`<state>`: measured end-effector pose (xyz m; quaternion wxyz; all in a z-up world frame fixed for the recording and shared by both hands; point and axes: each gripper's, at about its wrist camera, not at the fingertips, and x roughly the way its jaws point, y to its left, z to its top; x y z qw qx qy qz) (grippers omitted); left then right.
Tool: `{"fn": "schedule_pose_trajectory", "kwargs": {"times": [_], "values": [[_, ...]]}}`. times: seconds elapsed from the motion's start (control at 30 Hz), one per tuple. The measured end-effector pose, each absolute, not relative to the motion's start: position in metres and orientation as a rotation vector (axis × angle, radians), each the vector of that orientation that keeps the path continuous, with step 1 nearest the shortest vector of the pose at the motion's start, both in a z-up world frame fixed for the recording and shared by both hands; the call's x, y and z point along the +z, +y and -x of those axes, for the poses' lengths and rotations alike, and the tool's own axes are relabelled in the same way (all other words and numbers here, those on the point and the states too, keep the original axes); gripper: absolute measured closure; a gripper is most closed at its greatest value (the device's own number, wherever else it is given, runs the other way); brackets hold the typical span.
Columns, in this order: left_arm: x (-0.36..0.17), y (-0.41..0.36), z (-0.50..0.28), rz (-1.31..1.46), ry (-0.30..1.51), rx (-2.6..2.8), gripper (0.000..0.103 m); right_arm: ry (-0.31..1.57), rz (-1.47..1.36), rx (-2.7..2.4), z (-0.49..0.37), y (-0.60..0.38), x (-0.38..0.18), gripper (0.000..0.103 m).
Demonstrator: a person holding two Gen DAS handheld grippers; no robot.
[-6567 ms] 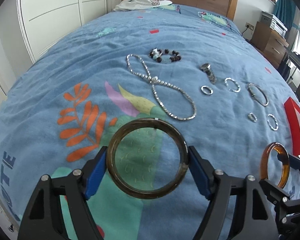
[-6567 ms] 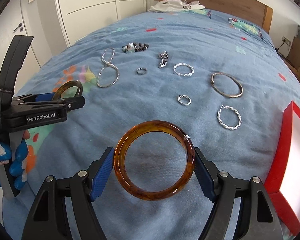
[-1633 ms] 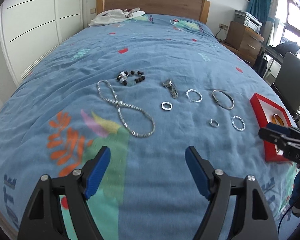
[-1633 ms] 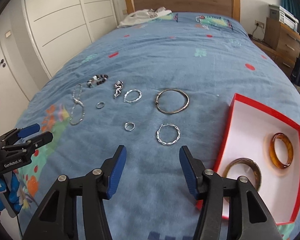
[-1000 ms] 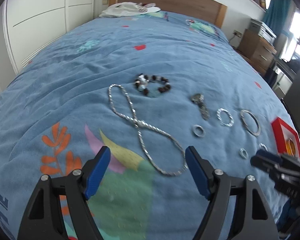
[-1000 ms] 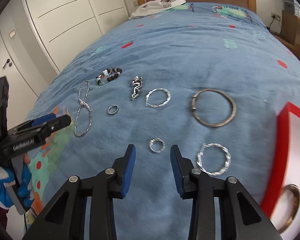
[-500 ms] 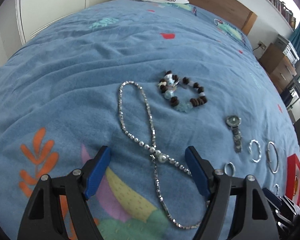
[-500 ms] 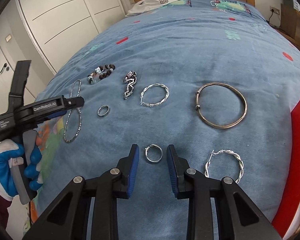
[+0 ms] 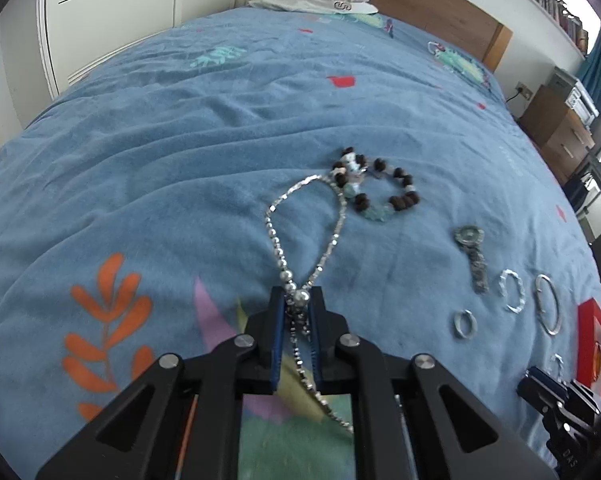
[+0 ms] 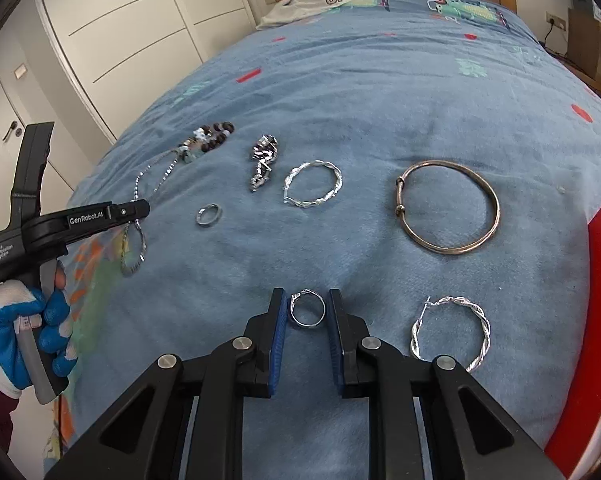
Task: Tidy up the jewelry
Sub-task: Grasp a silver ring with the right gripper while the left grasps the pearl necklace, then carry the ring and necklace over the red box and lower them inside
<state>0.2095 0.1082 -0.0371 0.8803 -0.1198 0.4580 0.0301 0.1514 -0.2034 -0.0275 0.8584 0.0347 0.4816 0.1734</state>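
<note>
Bedspread (image 10: pixel 380 92): left gripper (image 10: pixel 138 211) (marked "GenRobot.AI") pinching necklace (image 9: pixel 276 236).

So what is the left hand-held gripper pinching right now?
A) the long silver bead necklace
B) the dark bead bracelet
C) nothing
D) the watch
A. The left hand-held gripper has its blue pads shut on the silver bead necklace, right where the strands cross.

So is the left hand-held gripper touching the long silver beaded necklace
Touching. The left wrist view shows the left hand-held gripper shut on the long silver beaded necklace, blue pads pinching it where its strands cross.
</note>
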Motion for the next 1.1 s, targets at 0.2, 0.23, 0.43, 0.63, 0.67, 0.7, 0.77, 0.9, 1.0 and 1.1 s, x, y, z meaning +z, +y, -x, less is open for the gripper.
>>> {"fn": "schedule_pose_trajectory", "kwargs": {"times": [0.2, 0.23, 0.43, 0.63, 0.67, 0.7, 0.77, 0.9, 1.0, 1.1], "values": [[-0.003, 0.095, -0.18, 0.209, 0.902, 0.021, 0.093, 0.975, -0.087, 0.383, -0.132, -0.207, -0.005, 0.083], [0.003, 0.092, -0.174, 0.201, 0.892, 0.018, 0.093, 0.967, -0.09, 0.384, -0.128, -0.209, 0.001, 0.083], [0.044, 0.07, -0.149, 0.165, 0.824, -0.017, 0.093, 0.904, -0.099, 0.367, -0.1, -0.233, 0.035, 0.083], [0.088, 0.036, -0.125, 0.136, 0.759, -0.082, 0.093, 0.84, -0.112, 0.306, -0.072, -0.272, 0.067, 0.083], [0.096, 0.027, -0.121, 0.128, 0.747, -0.095, 0.093, 0.828, -0.113, 0.293, -0.067, -0.28, 0.073, 0.083], [0.103, 0.019, -0.117, 0.125, 0.738, -0.112, 0.093, 0.817, -0.114, 0.28, -0.062, -0.287, 0.078, 0.083], [0.114, 0.002, -0.11, 0.116, 0.724, -0.143, 0.093, 0.795, -0.123, 0.25, -0.051, -0.307, 0.088, 0.083], [0.133, -0.046, -0.098, 0.084, 0.699, -0.226, 0.093, 0.758, -0.135, 0.187, -0.034, -0.346, 0.105, 0.083], [0.142, -0.085, -0.092, 0.075, 0.692, -0.291, 0.093, 0.742, -0.139, 0.147, -0.02, -0.376, 0.115, 0.083], [0.146, -0.131, -0.089, 0.066, 0.687, -0.364, 0.093, 0.738, -0.128, 0.119, -0.011, -0.401, 0.12, 0.083]]}}
